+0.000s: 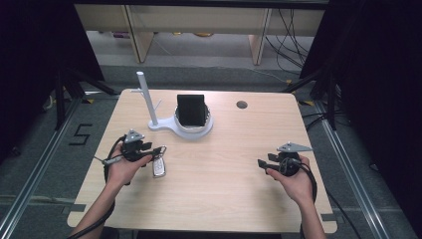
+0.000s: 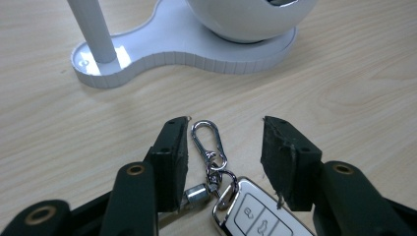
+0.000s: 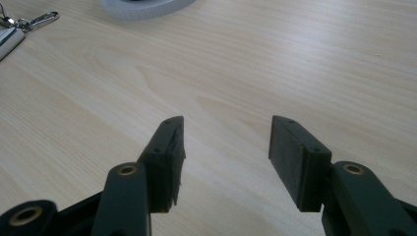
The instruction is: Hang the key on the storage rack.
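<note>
Keys first, over on your left: the car key (image 2: 258, 216) lies flat on the bench (image 1: 219, 184), its clip (image 2: 205, 139) and ring pointing toward the white stand (image 2: 196, 51). Your left gripper (image 2: 226, 147) sits low around that clip, fingers (image 2: 169, 162) apart on either side and not yet pressing. You look to be lining up the pickup. Next, I'd say, squeeze on the clip or ring, squarely, since thin metal may slip. Farther right, your right gripper (image 3: 226, 157) hovers over bare wood, fingers spread with nothing between them, well apart from the key.
</note>
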